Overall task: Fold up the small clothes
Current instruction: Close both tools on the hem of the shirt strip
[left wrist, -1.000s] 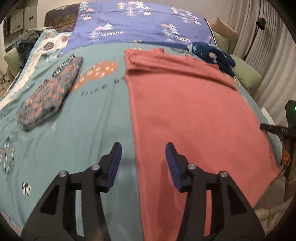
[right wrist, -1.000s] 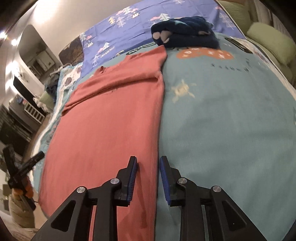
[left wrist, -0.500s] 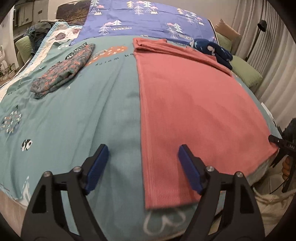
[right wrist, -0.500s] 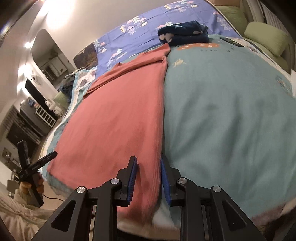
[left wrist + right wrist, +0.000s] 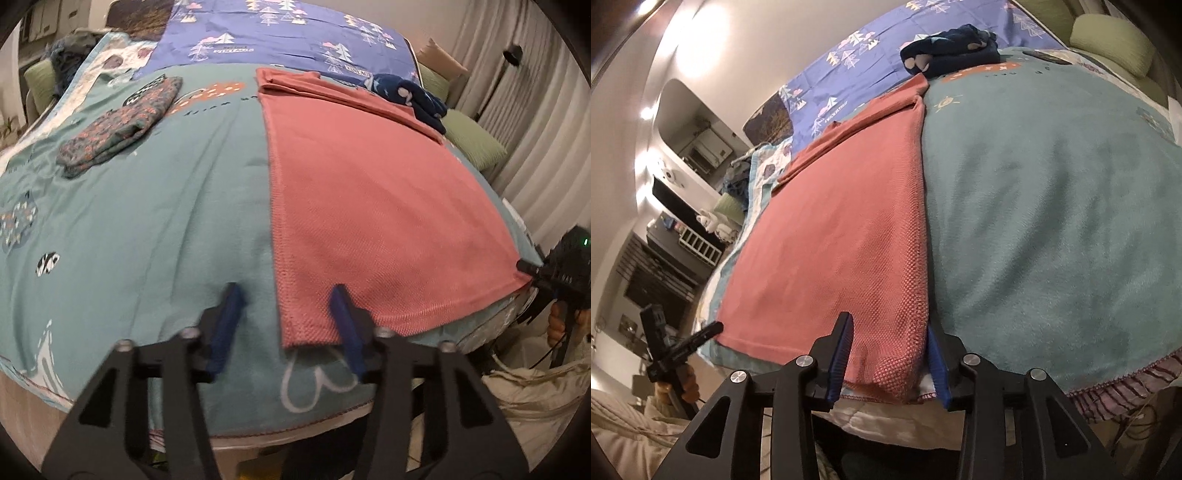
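A salmon-pink knit garment [image 5: 362, 192] lies flat on the teal blanket [image 5: 166, 221], its sleeves folded in at the far end. My left gripper [image 5: 286, 306] is open, its jaws straddling the garment's near left corner at the hem. My right gripper [image 5: 890, 336] is open, its jaws straddling the garment's near right corner [image 5: 897, 369], which hangs over the bed's edge. The garment also fills the left half of the right wrist view [image 5: 831, 240].
A folded patterned garment [image 5: 122, 122] lies at the left. A folded dark blue garment [image 5: 406, 94] sits at the far end, also in the right wrist view [image 5: 949, 48]. Green pillows [image 5: 472, 142] lie at the right. The bed edge is just below both grippers.
Both grippers pulled back from mid-garment to its near hem at the bed edge. The left gripper opened wider. The right gripper opened from nearly shut.
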Tool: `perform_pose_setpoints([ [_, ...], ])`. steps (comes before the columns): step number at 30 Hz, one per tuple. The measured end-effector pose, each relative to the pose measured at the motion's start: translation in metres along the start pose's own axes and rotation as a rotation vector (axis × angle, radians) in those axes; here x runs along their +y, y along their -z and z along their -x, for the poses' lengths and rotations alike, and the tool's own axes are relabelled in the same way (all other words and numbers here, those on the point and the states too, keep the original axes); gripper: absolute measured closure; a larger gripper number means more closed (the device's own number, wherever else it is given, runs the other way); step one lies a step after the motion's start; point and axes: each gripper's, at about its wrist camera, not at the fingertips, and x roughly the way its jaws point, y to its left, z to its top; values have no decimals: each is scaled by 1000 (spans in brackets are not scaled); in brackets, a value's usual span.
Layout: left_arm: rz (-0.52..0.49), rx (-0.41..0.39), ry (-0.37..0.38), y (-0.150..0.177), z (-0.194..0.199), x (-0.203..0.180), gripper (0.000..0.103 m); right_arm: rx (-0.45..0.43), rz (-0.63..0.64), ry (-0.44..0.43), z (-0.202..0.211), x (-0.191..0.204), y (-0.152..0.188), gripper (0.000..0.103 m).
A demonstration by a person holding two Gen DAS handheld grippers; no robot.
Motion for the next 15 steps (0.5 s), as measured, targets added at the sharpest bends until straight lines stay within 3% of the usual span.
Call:
perform_pose_setpoints([
  [1, 24, 4, 11, -1, 1, 4, 74, 6, -1, 3, -1, 0, 0, 64],
  [2, 43, 11, 32, -2, 1, 8, 91, 11, -9, 1, -3, 0, -1, 64],
  [3, 73, 23, 72, -3, 1, 12, 97, 19, -25, -5, -4, -2, -3, 64],
  [4, 92, 26, 81, -3, 2, 13, 97, 24, -38, -9, -4, -4, -4, 66],
  [5, 91, 25, 74, -4, 3, 11, 98, 26, -51, -11, -4, -6, -5, 77],
  [6, 82, 22, 70, -4, 4, 8, 99, 28, -55, -11, -4, -5, -7, 99],
  [15, 35, -117, 97, -27, 48, -6, 99, -50, -115, -175, 21, 0, -27, 99],
])
